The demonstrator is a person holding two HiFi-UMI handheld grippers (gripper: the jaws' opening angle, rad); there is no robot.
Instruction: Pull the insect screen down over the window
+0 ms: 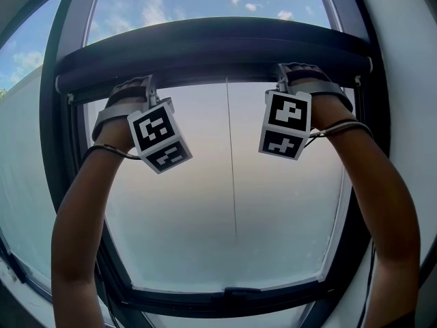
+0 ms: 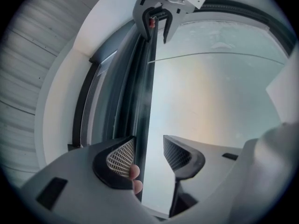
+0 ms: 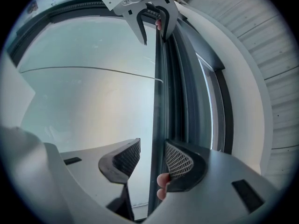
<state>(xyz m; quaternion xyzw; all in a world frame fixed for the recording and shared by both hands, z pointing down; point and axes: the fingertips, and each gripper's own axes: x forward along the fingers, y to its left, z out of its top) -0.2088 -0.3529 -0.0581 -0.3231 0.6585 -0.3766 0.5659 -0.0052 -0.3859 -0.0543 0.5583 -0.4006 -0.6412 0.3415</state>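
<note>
Two hand-held grippers astride screen bar

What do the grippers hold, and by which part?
Nothing is clamped: the screen bar passes between the open jaws of the left gripper and the right gripper, leaning on one jaw each.

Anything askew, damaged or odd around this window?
Nothing stands out: the dark screen bar runs evenly across the window frame, its cord hangs straight, and the left gripper and right gripper straddle the bar at matching spots.
</note>
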